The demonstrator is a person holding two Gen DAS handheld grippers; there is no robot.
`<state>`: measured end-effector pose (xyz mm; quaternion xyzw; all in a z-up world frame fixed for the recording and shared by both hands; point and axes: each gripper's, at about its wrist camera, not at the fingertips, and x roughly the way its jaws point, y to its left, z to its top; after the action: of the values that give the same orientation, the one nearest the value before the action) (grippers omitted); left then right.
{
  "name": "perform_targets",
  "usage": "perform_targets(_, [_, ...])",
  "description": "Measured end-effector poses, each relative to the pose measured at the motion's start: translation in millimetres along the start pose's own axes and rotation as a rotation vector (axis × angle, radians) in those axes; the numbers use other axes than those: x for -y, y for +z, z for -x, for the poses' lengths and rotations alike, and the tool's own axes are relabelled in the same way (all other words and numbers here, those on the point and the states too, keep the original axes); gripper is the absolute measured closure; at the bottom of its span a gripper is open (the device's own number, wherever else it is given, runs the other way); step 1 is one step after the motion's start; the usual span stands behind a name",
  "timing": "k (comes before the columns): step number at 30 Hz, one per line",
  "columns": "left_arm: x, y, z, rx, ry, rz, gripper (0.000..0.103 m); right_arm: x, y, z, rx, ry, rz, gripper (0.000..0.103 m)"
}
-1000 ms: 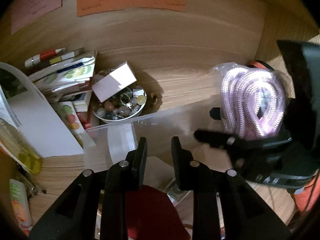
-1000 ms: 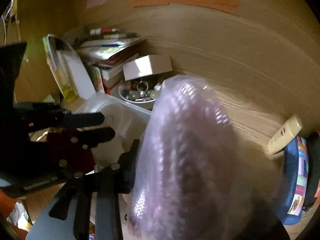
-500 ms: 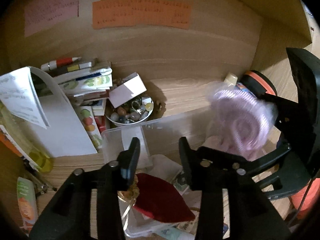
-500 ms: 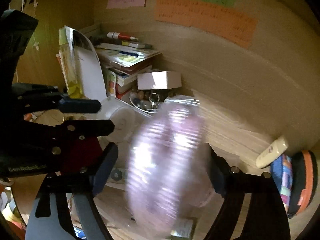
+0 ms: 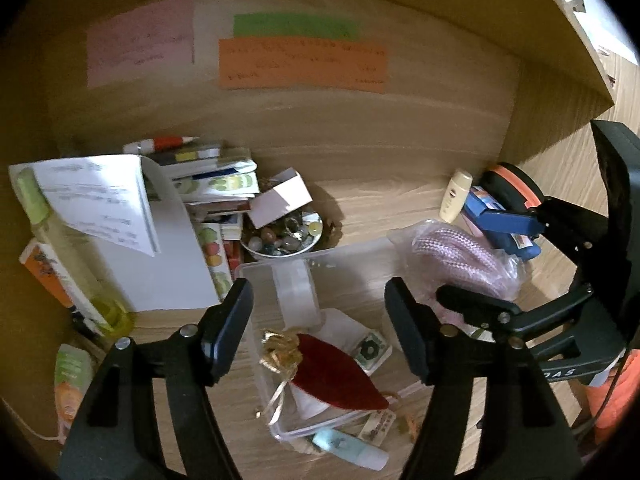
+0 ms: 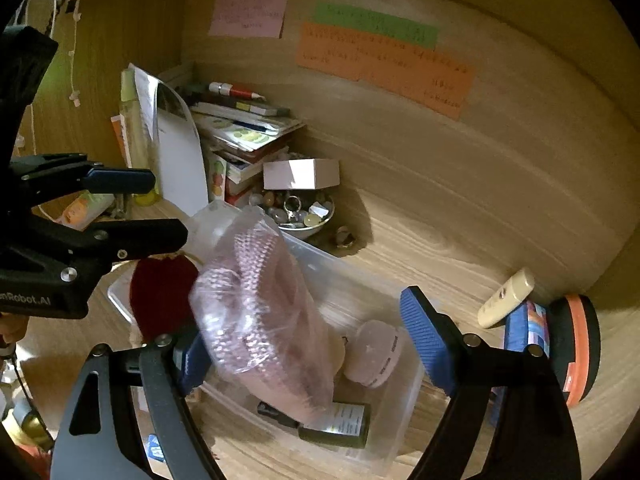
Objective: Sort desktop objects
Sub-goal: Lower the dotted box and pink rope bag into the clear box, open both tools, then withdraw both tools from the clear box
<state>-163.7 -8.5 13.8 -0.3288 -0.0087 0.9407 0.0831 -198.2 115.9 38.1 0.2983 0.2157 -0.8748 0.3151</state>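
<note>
Now listed: clear bin (image 6: 384, 360), holding your released bag of pink cord (image 6: 260, 312) and red pouch (image 5: 336, 368). Right gripper (image 6: 304, 344) and left gripper (image 5: 316, 328): jaws just opened wide, both empty. Next item due.

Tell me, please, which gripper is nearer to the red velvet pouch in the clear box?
Left. The left gripper hangs open directly over the red velvet pouch. The right gripper is off to the side, open around the bagged pink rope.
</note>
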Motion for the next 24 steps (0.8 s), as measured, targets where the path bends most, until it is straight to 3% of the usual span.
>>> perform_targets(8, [-11.9, -2.3, 26.8, 0.027, 0.031, 0.019, 0.030, 2.1, 8.8, 30.2, 0.055, 0.098, -0.074, 0.018])
perform_targets(11, [-13.1, -4.9, 33.8, 0.030, 0.035, 0.017, 0.028, 0.6, 10.0, 38.5, 0.076, 0.072, -0.081, 0.009])
perform_targets(17, [-8.7, -15.6, 43.2, 0.029, 0.024, 0.009, 0.023, -2.3, -4.4, 45.2, 0.057, 0.039, -0.100, 0.009])
perform_targets(24, [4.4, -45.6, 48.4, 0.010, 0.030, -0.026, 0.014, -2.4, -44.4, 47.0, 0.011, 0.024, -0.169, 0.009])
